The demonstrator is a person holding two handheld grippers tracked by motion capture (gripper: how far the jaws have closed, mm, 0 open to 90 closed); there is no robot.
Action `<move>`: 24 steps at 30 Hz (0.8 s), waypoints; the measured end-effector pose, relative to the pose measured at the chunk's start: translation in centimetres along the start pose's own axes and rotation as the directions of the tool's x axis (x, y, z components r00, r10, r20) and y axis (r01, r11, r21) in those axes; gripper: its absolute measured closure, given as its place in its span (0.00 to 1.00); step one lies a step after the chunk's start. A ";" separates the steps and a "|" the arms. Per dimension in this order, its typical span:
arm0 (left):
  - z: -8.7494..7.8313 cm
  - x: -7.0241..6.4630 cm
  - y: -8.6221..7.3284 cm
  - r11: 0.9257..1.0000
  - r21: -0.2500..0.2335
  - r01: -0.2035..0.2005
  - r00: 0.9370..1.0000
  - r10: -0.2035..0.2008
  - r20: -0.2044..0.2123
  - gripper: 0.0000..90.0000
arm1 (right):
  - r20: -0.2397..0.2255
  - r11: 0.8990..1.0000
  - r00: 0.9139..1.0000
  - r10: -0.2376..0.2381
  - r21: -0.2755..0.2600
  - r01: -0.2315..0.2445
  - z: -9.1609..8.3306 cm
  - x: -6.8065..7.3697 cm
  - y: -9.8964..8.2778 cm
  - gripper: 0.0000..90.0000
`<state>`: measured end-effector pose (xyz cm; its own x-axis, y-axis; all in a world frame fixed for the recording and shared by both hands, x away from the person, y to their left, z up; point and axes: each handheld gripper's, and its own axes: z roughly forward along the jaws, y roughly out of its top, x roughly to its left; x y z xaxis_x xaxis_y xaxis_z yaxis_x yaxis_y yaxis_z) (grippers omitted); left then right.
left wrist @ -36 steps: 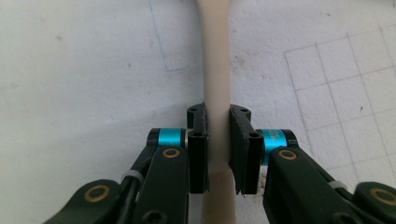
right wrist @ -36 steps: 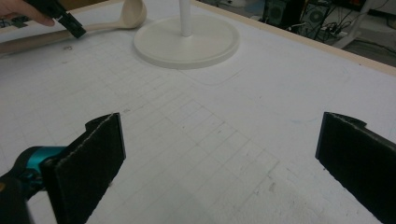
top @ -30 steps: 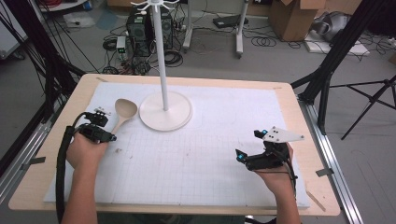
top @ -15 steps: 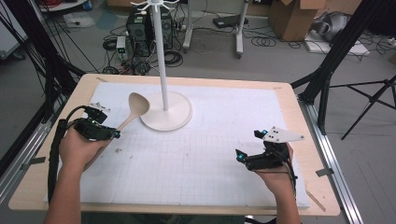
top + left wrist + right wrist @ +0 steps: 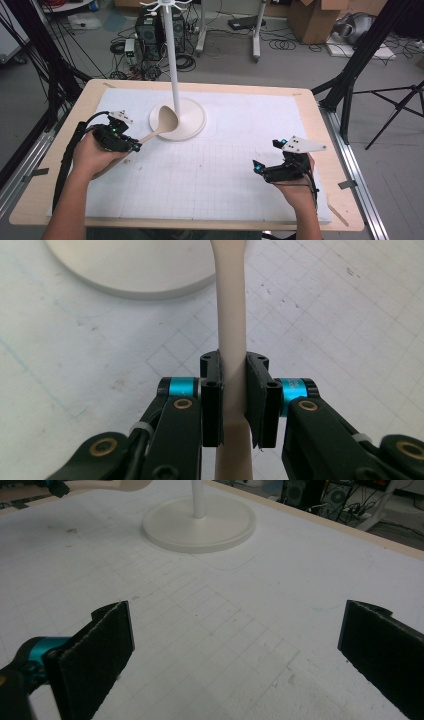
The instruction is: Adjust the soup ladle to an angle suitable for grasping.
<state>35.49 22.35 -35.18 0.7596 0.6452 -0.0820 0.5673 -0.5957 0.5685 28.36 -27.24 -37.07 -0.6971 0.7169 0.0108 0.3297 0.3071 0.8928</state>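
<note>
Jaws of left gripper pinched the wooden spoon by its handle, bowl over the stand base at 11 o'clock. Right gripper spread, empty. Advice: keep handle centred in pads, lift steadily.

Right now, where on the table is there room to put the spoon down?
The white mat is bare between the two hand-held grippers, left and right, and behind the right one. It is crowded at the stand's round base, where the spoon hangs.
</note>
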 end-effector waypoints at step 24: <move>4.8 -1.4 0.3 0.967 0.086 -0.241 0.969 0.234 0.084 0.87 | -0.003 1.000 1.000 0.001 0.002 -0.001 0.1 0.0 -0.1 0.00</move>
<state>36.18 18.98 -38.81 0.8952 0.4455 -0.0151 0.3928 -0.7723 0.4992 28.43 -27.21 -37.21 -0.6987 0.7153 0.0127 0.3315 0.3080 0.8918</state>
